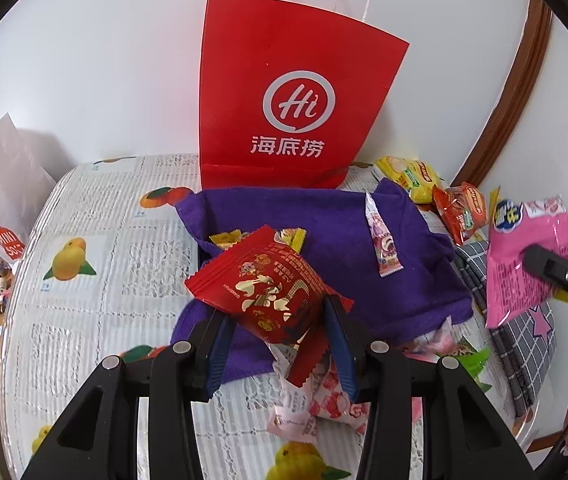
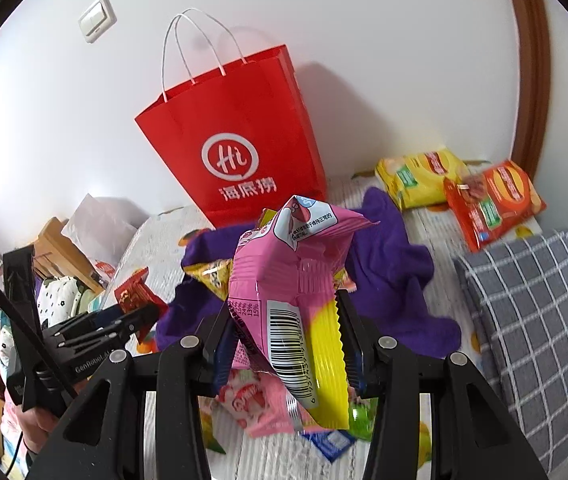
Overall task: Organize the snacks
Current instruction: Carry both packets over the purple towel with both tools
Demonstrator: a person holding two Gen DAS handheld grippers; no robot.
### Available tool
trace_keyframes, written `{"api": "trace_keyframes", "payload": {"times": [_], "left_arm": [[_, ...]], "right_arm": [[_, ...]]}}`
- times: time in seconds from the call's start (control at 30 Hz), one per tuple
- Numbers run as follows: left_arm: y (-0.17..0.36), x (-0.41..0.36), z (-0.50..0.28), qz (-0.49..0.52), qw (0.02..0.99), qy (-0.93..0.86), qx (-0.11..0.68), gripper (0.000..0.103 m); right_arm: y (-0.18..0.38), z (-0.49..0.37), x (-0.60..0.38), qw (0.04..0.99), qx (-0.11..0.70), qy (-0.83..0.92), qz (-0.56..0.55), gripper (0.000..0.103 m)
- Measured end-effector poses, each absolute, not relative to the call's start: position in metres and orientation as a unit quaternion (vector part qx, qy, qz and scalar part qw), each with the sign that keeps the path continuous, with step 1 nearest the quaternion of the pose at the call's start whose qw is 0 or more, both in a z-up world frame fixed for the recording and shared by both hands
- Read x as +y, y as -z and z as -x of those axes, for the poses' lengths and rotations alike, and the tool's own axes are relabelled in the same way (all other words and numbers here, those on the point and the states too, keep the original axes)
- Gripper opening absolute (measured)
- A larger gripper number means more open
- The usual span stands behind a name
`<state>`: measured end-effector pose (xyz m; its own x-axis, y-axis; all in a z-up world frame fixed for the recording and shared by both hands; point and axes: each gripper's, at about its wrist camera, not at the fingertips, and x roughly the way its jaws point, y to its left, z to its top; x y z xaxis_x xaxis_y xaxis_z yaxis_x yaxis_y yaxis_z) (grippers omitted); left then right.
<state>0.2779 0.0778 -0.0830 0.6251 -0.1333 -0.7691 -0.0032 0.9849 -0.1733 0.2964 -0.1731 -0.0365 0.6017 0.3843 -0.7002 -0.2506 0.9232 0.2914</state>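
- Snacks are mid-sort: the left gripper (image 1: 275, 344) is clamped on a red foil packet (image 1: 261, 286), and the right gripper (image 2: 288, 344) is clamped on a pink-and-yellow snack bag (image 2: 296, 300), both lifted above the table (image 1: 95, 248).
- Step in hand, as a judgement: carrying both toward the purple cloth bin (image 1: 416, 280); the next move calls for release over its opening.
- Bin holds a pink-and-white stick packet (image 1: 382, 240) and yellow wrappers (image 1: 223, 238).
- Red paper bag (image 1: 296, 92) stands behind; its contents cannot be told.
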Motion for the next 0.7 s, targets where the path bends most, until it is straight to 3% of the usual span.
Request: {"api": "trace_keyframes", "payload": {"times": [0.37, 0.7], "left_arm": [[0.076, 0.087, -0.304, 0.074, 0.903, 0.022, 0.423, 0.042], [0.096, 0.093, -0.320, 0.084, 0.892, 0.021, 0.443, 0.042]], "right_arm": [[0.017, -0.344, -0.150, 0.892, 0.402, -0.200, -0.056, 0.045], [0.054, -0.374, -0.139, 0.873, 0.440, -0.208, -0.044, 0.045]]}}
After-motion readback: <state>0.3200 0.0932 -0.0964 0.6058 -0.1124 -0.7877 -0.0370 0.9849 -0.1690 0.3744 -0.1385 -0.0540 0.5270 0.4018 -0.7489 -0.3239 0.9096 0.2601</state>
